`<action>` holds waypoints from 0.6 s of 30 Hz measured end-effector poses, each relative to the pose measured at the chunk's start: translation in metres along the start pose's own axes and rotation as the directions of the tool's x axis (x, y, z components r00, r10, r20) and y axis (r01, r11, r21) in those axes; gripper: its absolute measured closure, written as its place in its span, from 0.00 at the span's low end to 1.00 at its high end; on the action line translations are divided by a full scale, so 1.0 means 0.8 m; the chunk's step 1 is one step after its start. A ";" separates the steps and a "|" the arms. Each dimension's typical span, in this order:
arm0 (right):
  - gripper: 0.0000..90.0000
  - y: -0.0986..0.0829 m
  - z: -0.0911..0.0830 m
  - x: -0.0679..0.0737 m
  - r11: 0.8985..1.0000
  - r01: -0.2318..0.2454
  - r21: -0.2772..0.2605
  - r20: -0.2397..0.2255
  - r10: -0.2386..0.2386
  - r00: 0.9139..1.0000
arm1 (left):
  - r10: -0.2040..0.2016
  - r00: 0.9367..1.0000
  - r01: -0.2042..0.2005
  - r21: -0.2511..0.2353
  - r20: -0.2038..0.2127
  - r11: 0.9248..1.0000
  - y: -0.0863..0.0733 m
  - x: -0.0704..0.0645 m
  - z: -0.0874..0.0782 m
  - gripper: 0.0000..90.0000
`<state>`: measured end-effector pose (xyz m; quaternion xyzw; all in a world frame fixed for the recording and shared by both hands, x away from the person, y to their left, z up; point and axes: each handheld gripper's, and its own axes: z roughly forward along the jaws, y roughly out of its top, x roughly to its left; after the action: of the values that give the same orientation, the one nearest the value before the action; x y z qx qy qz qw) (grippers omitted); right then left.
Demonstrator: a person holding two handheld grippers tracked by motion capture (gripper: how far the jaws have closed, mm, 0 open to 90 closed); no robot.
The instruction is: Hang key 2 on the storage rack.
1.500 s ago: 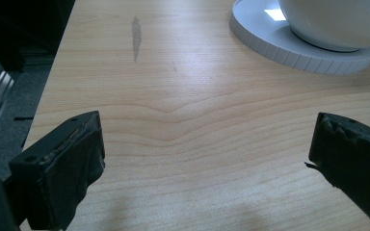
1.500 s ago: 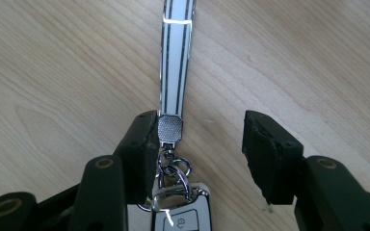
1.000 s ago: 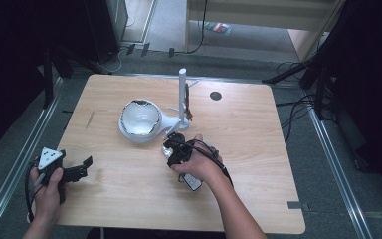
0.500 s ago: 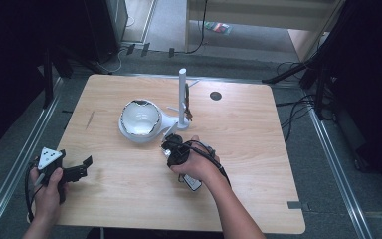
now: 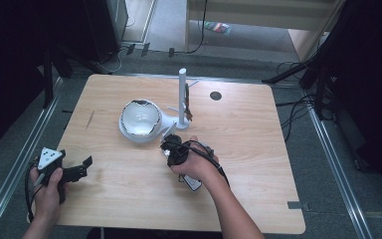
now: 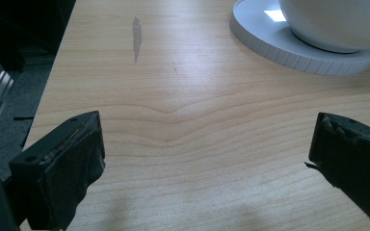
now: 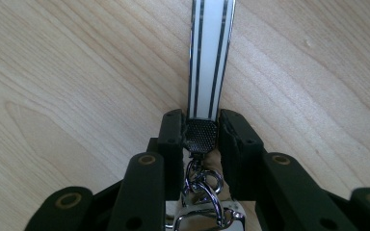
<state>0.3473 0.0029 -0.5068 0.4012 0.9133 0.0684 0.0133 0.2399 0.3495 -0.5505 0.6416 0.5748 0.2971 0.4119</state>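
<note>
The right gripper has its fingers clamped on the black mesh end of a white strap with 4 dark stripes, lying on the counter; no writing is readable. The left gripper hovers with fingers wide, near a white bowl.
</note>
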 end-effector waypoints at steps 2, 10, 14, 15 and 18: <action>0.83 0.000 0.000 -0.001 1.000 0.003 -0.002 0.002 -0.003 1.000 | -0.001 1.000 0.001 0.000 0.000 1.000 0.000 0.000 0.000 0.00; 0.84 0.000 0.001 0.004 1.000 0.015 0.001 0.029 -0.015 0.999 | 0.001 1.000 -0.001 0.001 -0.004 1.000 0.000 -0.001 0.000 0.00; 0.84 0.000 0.001 0.008 1.000 0.020 -0.003 0.048 -0.020 0.999 | 0.004 1.000 -0.004 0.002 -0.006 1.000 0.000 -0.001 0.000 0.00; 0.84 0.000 0.001 0.008 1.000 0.017 -0.003 0.048 -0.017 0.999 | 0.004 1.000 -0.004 0.001 -0.007 1.000 0.000 -0.001 0.000 0.00; 0.84 0.000 0.001 0.007 1.000 0.007 -0.002 0.047 -0.007 0.999 | 0.004 1.000 -0.004 0.002 -0.006 1.000 0.000 -0.001 0.000 0.00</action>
<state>0.3432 0.0070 -0.5071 0.3993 0.9142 0.0598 0.0353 0.2397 0.3487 -0.5504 0.6420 0.5752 0.2994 0.4090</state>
